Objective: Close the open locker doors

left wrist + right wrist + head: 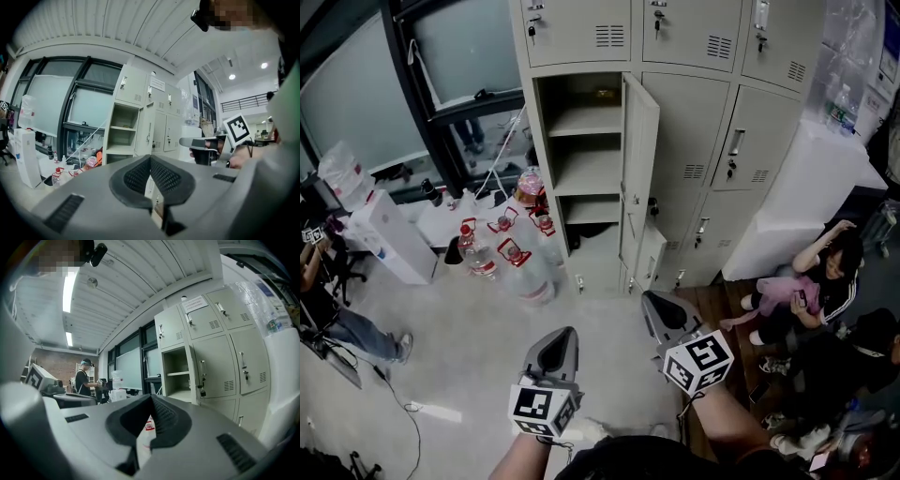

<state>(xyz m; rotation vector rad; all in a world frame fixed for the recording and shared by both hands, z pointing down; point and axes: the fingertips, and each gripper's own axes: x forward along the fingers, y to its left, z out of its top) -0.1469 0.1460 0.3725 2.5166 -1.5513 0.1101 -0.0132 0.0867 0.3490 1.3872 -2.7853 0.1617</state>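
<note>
Beige locker door [638, 173] ajar, water jugs [523, 270] beside, person [830, 277] seated

Office/lab w/ steel lockers [675, 122], glass partitions [412, 75], water jugs [511, 258].

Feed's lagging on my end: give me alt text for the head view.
A tall locker door stands open in the beige locker bank, showing shelves, with a smaller door ajar below it. The left gripper and right gripper, jaws shut on nothing, point toward it, well short; water bottles stand at left.
</note>
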